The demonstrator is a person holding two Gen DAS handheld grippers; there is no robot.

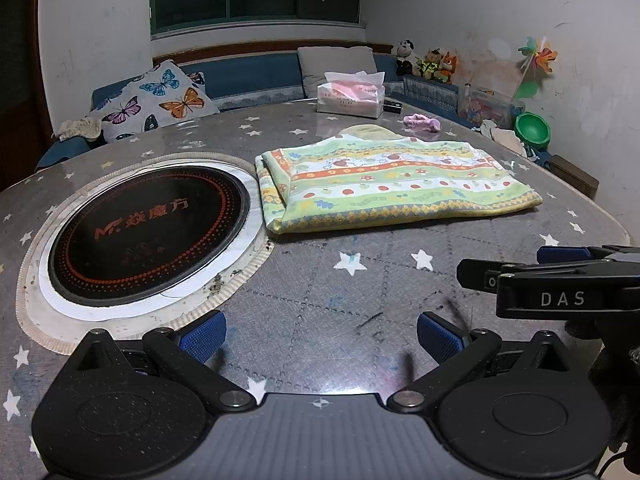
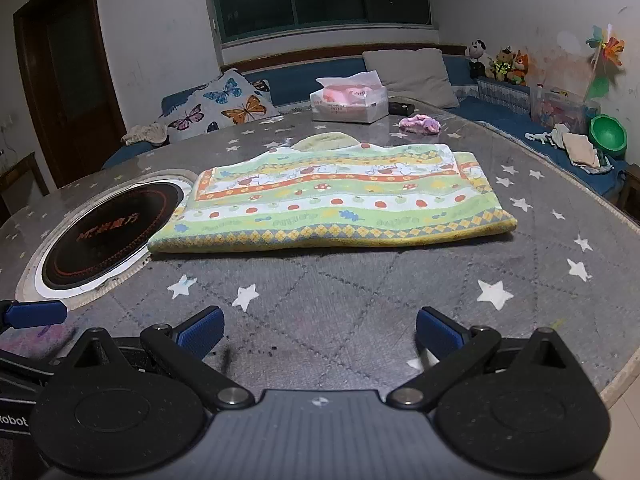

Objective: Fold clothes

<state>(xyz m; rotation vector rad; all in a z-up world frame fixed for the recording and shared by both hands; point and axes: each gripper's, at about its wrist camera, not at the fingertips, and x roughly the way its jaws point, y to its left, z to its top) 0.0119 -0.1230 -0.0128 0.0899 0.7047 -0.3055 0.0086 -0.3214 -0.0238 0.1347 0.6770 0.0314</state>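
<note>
Tongs (image 2: 318, 330) over starred table (image 2: 320, 292), sofa (image 2: 304, 76) behind.

"DAS" on right claw (image 1: 560, 276), "obot" on left claw (image 2: 24, 316)

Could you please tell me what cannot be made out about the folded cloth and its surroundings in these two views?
- Folded cloth: its far edge and the yellow-green piece behind it are hidden by the cloth's own bulk, both views.
- Tissue box: print too small to read.
- Right gripper: cut off by the left view's edge.
</note>
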